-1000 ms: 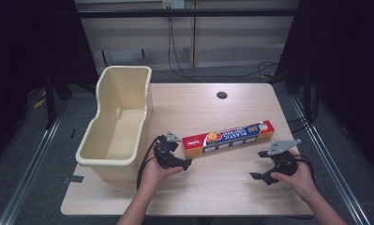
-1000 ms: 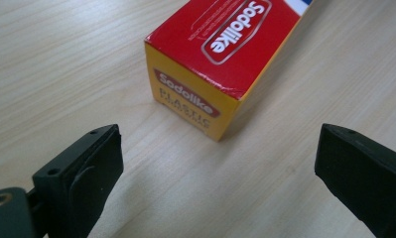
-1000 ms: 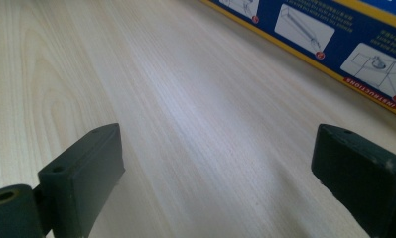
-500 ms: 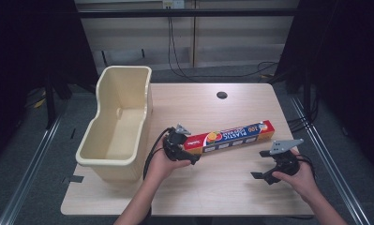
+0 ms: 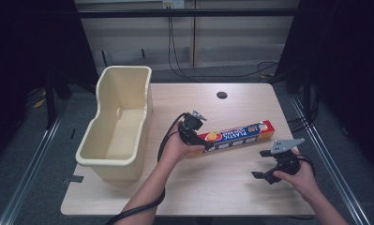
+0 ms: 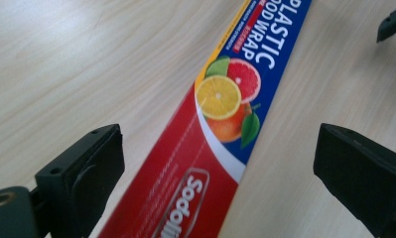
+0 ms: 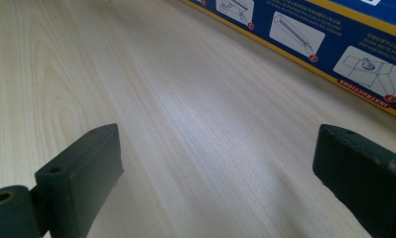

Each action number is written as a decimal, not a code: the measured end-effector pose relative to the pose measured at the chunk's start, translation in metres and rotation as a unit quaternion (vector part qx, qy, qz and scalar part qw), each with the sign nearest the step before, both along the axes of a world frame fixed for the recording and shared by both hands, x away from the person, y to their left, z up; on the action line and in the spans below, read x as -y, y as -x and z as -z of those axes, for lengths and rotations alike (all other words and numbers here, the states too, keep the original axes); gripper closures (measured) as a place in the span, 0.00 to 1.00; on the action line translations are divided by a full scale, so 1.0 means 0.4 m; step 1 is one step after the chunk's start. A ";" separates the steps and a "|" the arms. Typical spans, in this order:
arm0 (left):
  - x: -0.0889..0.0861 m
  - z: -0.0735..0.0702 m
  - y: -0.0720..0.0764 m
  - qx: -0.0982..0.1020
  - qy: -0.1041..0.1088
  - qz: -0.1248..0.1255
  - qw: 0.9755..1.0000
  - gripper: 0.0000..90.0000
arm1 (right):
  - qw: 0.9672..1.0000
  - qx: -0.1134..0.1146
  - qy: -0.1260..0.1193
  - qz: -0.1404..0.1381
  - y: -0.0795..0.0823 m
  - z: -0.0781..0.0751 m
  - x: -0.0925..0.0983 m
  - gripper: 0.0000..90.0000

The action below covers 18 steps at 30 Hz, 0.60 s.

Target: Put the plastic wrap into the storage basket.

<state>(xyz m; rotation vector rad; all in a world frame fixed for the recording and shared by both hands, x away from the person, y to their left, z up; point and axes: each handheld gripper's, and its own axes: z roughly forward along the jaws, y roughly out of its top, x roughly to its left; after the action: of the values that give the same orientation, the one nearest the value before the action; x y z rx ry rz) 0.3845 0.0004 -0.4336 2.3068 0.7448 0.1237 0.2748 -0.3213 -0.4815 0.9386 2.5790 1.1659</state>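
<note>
While I held both tools over the bench (image 5: 175, 187), I logged the following.

Item 1: plastic wrap box (image 5: 236, 137), long, red and blue with citrus print. It lay flat on the bench right of centre, its length running left to right and rising slightly toward the far right.

Item 2: left hand-held gripper (image 5: 198, 140). It sat at the box's left, red end. In the left gripper view its jaws were spread wide, one on each side of the box (image 6: 210, 148), neither touching the cardboard as far as I could see.

Item 3: right hand-held gripper (image 5: 264, 174). It hung low over bare wood near the front right of the bench, on the near side of the box and apart from it. In the right gripper view its jaws stood wide apart with nothing between them; the box's printed instruction panel (image 7: 344, 54) crossed the upper right.

Item 4: cream plastic bin (image 5: 100, 154), tall-walled, open-topped, at the bench's left edge, well apart from the box.

Item 5: dark round hole (image 5: 221, 95) in the benchtop, far side, centre.
</note>
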 end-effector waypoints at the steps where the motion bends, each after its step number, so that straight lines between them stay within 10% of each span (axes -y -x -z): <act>1: 0.006 0.001 -0.004 -0.002 0.005 0.001 1.000 0.06 | 1.000 0.000 0.000 0.000 0.000 0.000 0.000 0.05; 18: 0.093 0.008 -0.057 -0.009 0.004 0.024 1.000 0.06 | 1.000 0.002 -0.007 -0.004 -0.002 -0.003 0.000 0.05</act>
<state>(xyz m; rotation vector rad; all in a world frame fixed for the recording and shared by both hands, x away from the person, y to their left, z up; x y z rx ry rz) 0.4072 -0.0367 -0.4369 2.3185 0.6969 0.0782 0.2754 -0.3213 -0.4803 0.9289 2.5761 1.1878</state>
